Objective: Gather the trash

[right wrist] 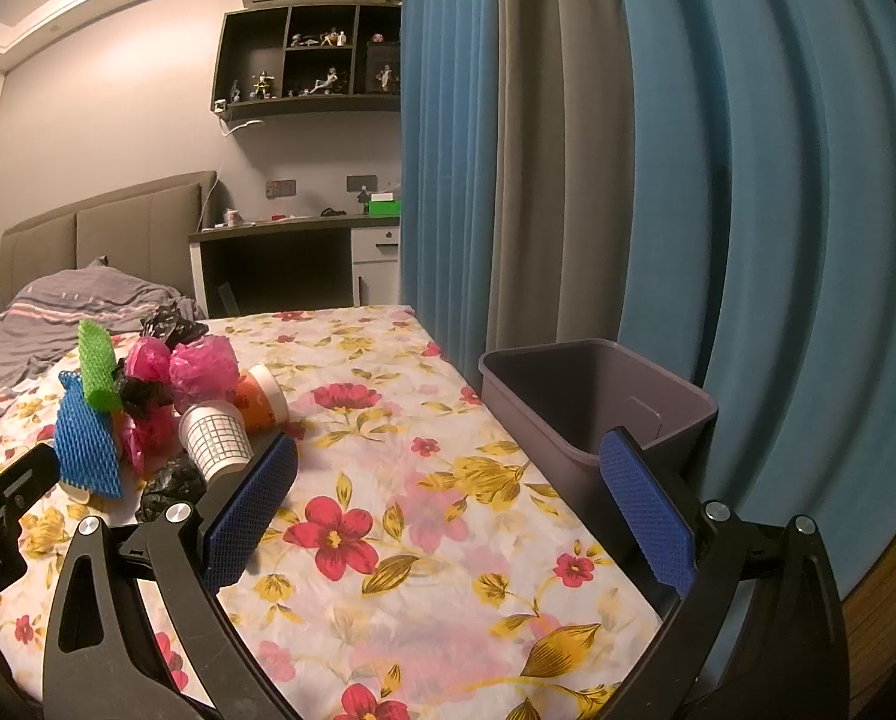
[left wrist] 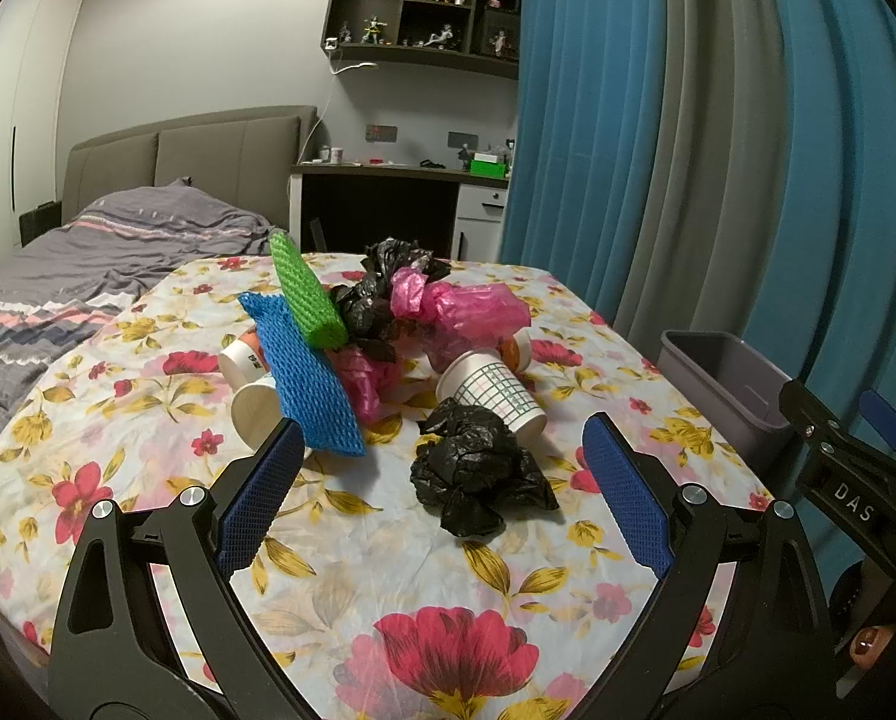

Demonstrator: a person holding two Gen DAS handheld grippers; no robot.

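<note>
Black crumpled plastic bag (left wrist: 483, 468) lies nearest on the floral-cloth bench (left wrist: 388, 588), between the spread jaws of the left gripper (left wrist: 442, 483), not touched. Just behind it a checked paper cup (left wrist: 496, 390) on its side. Further back the trash heap: blue foam net (left wrist: 313, 384) leaning over a white cup (left wrist: 256, 411), green foam net (left wrist: 307, 294) on top, pink bags (left wrist: 460, 309), another black bag (left wrist: 397, 258), orange-print cup (left wrist: 243, 354) at left. Grey bin (right wrist: 592, 414) stands off the bench's right edge, beside the blue curtain (right wrist: 778, 180). Right gripper (right wrist: 448, 507) hangs over bare cloth near the bin, jaws released wide, nothing in them. Left jaws also released, empty. Bed (left wrist: 88, 252) behind at left.
</note>
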